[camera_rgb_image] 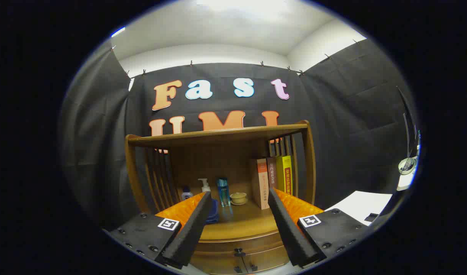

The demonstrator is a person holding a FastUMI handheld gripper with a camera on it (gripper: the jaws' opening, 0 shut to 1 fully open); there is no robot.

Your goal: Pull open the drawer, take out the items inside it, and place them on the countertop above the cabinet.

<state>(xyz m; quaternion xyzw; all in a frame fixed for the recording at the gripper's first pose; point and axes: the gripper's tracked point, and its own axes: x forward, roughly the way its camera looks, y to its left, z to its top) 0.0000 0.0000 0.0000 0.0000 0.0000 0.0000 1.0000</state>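
Observation:
A wooden cabinet stands ahead of my gripper (239,199), which is open with nothing between its fingers. The cabinet's countertop (237,223) lies just beyond the fingertips, under a wooden shelf top (218,134). Below the countertop, between the two fingers, the drawer front (239,246) sits shut, with a small dark knob (239,253) at its middle. What lies inside the drawer is hidden. Lower doors with small dark handles (252,267) show beneath it.
On the countertop stand a white pump bottle (205,185), a small blue-capped bottle (186,193), a clear blue bottle (223,191), a small lidded cup (239,198), a blue object (213,212) and three upright books (271,179). Slatted sides (159,172) close the shelf. A white surface (361,206) lies to the right.

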